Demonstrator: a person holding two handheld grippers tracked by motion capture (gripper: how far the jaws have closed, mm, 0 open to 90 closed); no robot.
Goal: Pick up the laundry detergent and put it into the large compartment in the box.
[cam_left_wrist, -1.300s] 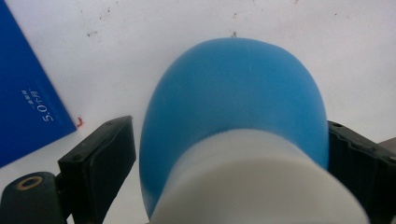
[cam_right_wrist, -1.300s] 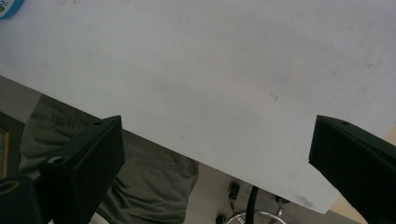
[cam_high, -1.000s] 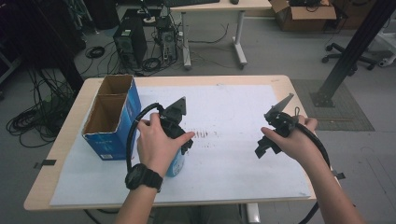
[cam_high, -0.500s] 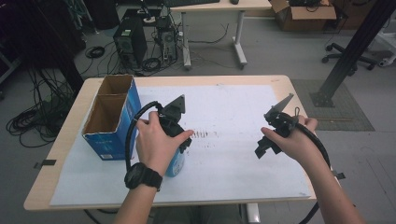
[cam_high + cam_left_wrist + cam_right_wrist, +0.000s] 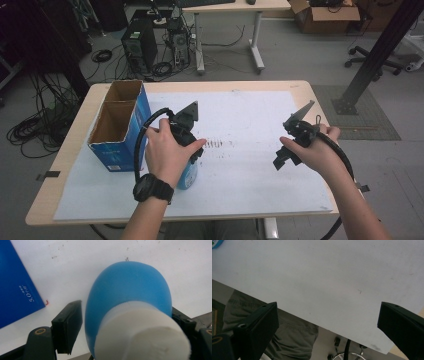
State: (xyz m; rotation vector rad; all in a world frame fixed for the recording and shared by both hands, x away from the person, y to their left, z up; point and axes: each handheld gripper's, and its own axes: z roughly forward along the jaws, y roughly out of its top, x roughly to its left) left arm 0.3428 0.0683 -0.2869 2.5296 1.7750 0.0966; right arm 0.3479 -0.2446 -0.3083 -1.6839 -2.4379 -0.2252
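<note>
The left gripper (image 5: 125, 322) jaws had just been closing around the blue bottle (image 5: 130, 295); a gap remained, nothing yet lifted. The right gripper (image 5: 327, 327) was held open, empty.

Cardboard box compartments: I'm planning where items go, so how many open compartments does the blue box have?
2. The far compartment lies toward the table's back edge; the near compartment is closer to the person. Both look empty, though their floors are partly hidden.

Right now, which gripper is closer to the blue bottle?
Left. The left gripper has the bottle between its jaws, which have just been closing; a gap shows at one pad. The right gripper hovers well off to the bottle's right, open.
</note>
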